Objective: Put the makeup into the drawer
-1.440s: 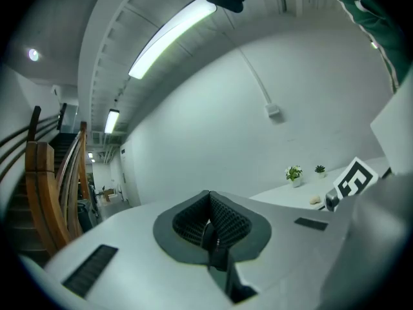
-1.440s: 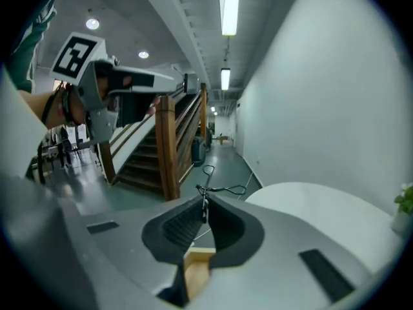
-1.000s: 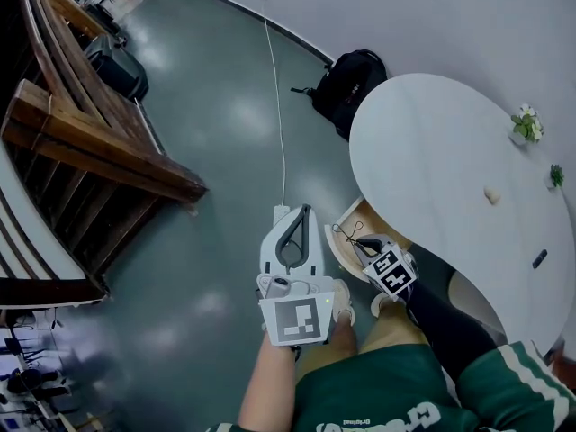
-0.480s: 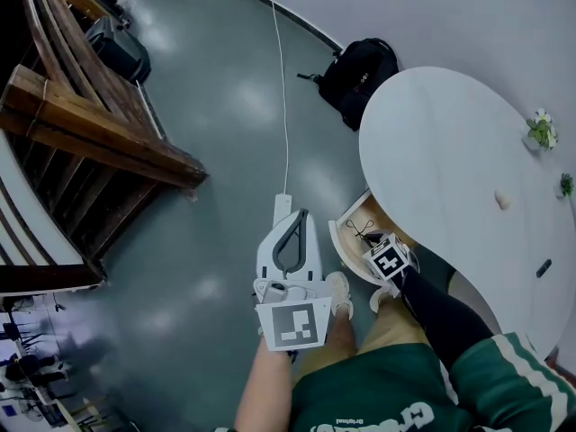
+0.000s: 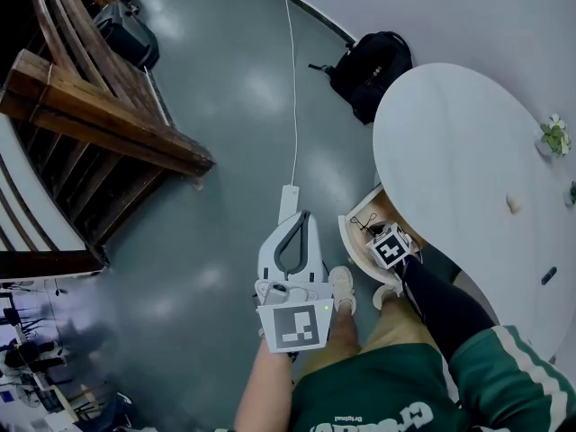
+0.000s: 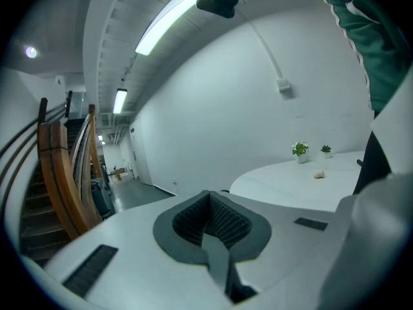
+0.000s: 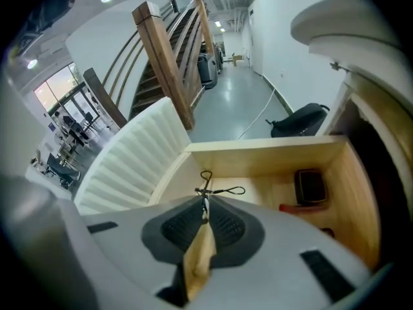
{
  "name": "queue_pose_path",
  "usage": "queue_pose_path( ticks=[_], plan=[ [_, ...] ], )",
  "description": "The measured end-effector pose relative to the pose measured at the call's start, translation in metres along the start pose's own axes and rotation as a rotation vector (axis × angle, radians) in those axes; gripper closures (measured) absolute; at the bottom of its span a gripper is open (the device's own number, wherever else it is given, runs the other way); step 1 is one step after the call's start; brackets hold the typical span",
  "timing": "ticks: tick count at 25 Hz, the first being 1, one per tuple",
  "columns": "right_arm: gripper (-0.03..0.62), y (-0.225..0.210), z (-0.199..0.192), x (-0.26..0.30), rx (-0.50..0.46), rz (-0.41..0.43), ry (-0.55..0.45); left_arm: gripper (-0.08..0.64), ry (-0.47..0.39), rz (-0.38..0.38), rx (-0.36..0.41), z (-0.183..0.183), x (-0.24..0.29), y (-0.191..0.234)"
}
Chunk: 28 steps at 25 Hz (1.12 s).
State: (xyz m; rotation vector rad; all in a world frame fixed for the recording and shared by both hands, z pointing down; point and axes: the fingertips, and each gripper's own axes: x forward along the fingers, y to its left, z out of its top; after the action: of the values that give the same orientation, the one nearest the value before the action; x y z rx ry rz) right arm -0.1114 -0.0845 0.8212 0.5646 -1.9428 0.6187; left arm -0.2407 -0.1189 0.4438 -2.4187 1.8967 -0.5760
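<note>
1. Right tongs (image 7: 205, 213) are clenched on a lash curler (image 7: 218, 189). The pads pinch its thin shaft, and the rest sticks out past the tips.
2. Curler look: thin dark metal wire w/ two loop handles. One small loop points away and one longer loop splays to the right. There's a short crossbar where they meet.
3. Curler hangs inside the open wooden drawer (image 7: 258, 152), over the pale wood bottom. Can't tell if it touches the bottom.
4. Also in the drawer, at the right side, is a flat black case (image 7: 310, 186), w/ a red stick (image 7: 293, 206) just beside it.
5. Ribbed white panel (image 7: 129, 166) runs along the drawer's left edge.
6. In the head view the drawer sits pulled out from under the white oval table (image 5: 468, 151), and the right tongs point steeply down into it.
7. Left tongs (image 6: 210, 202) are clenched w/ nothing between the pads, held over the grey floor (image 5: 216, 151) to the drawer's left.
</note>
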Motion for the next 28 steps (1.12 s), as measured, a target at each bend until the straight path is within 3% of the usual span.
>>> queue_pose_path(
  ticks=[2, 4, 13, 21, 28],
  plan=[
    [0.532, 0.003, 0.003, 0.000, 0.012, 0.014, -0.013, 0.561, 0.002, 0.005, -0.003, -0.002, -0.002, 0.004],
    [0.399, 0.005, 0.005, 0.000, 0.005, 0.019, -0.018, 0.561, -0.001, 0.009, -0.008, -0.002, -0.004, 0.007],
    [0.391, 0.008, 0.016, -0.020, -0.020, -0.009, -0.077, 0.561, -0.027, 0.004, -0.022, 0.006, -0.006, 0.010],
    [0.343, 0.049, 0.078, -0.115, -0.067, -0.072, -0.364, 0.561, -0.080, -0.010, -0.040, 0.030, -0.022, 0.021],
    [0.331, 0.038, 0.165, -0.263, -0.022, -0.216, -0.745, 0.561, -0.143, 0.006, -0.070, 0.070, -0.028, 0.039]
  ],
)
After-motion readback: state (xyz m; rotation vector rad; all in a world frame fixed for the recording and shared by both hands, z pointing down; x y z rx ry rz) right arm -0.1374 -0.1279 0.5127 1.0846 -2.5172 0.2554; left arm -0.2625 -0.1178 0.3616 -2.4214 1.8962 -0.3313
